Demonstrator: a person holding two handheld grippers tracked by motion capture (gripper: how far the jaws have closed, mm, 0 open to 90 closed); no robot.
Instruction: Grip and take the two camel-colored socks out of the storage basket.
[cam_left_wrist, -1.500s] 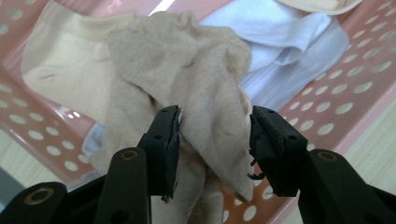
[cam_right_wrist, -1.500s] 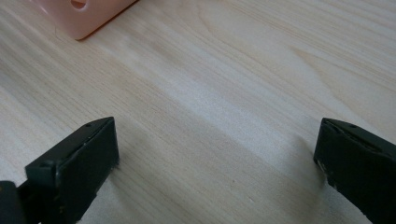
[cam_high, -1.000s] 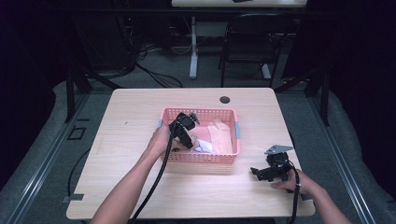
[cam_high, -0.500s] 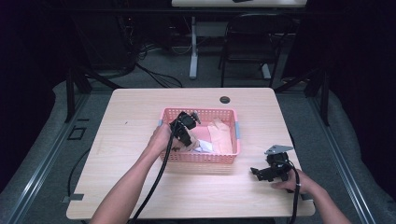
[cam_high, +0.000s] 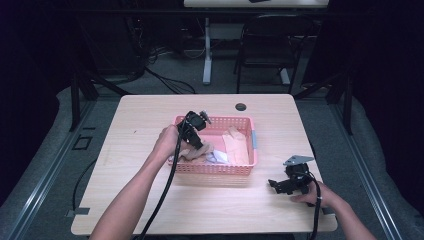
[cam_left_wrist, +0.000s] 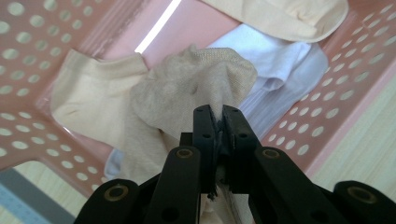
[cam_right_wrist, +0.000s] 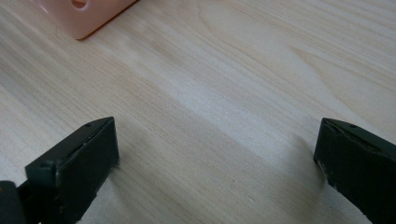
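Beige sock (cam_left_wrist: 196, 88), fine-knit, bunched into a peak where a fold of its fabric is pinched, the rest hanging loosely down. It sits inside the pink perforated basket (cam_left_wrist: 28, 56), above a flat pale-beige sock (cam_left_wrist: 93, 98) and a white sock (cam_left_wrist: 280, 60) lying on the basket floor.

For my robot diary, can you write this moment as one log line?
left gripper: shut on sock | basket: socks inside | right gripper: open, on table
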